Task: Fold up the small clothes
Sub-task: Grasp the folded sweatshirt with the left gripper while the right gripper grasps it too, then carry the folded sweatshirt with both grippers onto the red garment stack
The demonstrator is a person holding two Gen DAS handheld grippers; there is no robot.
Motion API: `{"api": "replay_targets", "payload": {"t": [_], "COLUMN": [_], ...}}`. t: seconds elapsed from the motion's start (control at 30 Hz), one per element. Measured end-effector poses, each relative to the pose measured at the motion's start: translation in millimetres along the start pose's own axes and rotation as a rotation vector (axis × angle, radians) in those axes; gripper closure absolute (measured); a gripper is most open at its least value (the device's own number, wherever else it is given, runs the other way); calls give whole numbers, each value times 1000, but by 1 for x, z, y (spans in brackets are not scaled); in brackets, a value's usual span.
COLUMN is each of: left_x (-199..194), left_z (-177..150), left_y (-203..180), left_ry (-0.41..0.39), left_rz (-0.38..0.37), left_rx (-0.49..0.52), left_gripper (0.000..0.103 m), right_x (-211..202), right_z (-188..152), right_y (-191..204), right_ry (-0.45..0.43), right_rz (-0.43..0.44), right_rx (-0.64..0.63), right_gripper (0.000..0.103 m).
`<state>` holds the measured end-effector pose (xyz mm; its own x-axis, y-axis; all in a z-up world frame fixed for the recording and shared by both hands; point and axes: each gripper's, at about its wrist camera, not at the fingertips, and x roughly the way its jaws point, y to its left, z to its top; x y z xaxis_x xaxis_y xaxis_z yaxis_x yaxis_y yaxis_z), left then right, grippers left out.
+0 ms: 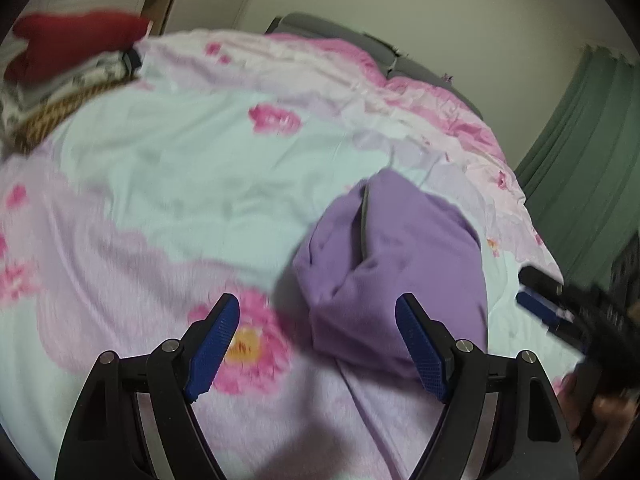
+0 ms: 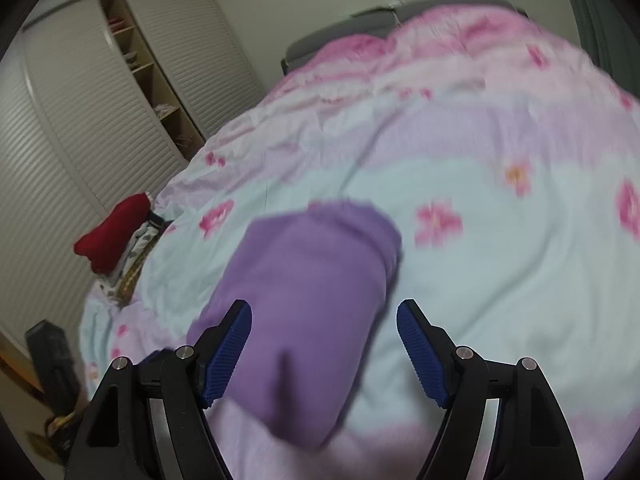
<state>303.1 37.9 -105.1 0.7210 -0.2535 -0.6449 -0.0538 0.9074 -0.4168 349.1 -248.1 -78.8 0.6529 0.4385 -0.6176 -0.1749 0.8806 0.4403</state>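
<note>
A folded purple garment (image 1: 392, 256) lies as a compact bundle on the floral bedspread (image 1: 160, 184), toward the right side of the bed in the left wrist view; a dark seam or fold line runs down its middle. In the right wrist view the same purple garment (image 2: 308, 300) sits just ahead of the jaws, its near end blurred.

The left gripper (image 1: 318, 344) stands wide open with nothing between its 2 blue pads; the bundle's near edge lies beside the right-hand pad, and whether they touch cannot be told. The right gripper (image 2: 324, 350) is also spread wide, gripping nothing, with the garment's near end showing between its fingers. It also shows, blurred, at the right edge of the left wrist view (image 1: 560, 304).

Broad bare bedspread stretches left of and beyond the bundle. At the bed's far left edge sits a red item (image 2: 114, 236) on a pile of patterned clothes (image 2: 132, 268). Past that edge stand slatted wardrobe doors (image 2: 80, 120); a green curtain (image 1: 580, 160) hangs by the right edge.
</note>
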Motion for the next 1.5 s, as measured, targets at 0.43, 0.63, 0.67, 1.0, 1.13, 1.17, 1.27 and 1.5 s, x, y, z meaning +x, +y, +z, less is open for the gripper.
{"api": "replay_targets", "payload": {"t": [0.43,0.63,0.67,1.0,1.13,1.17,1.27,1.5], "left_x": [41,59,62,68,60,57,48,13], "left_z": [-16,-15,-15,-11,-7,-6,-4,12], "left_y": [-5,-4,-5,-8,-6,-6,-9,-9], "left_ry": [121,137,139,102,79,76,59,22], "left_rz": [-116,-198,-213,-268,-264,-268,-261,-292], "left_rx": [-128,-163,-167,-186,-194,-193,-167,-146], "left_gripper": [18,18,18,38,52,53,57,58], "right_x": [43,72,81,122,114,110,101,66], "right_z": [-11,-2,0,11,10,9,8,19], "right_y": [-37,-39,-40,-34,-35,-35,-29,2], "right_ry": [80,112,126,163,146,135,108,42], "right_rz": [130,165,189,272,296,310,306,309], "right_rx": [185,169,179,149,156,164,161,137], "right_gripper": [27,27,27,26,44,49,56,60]}}
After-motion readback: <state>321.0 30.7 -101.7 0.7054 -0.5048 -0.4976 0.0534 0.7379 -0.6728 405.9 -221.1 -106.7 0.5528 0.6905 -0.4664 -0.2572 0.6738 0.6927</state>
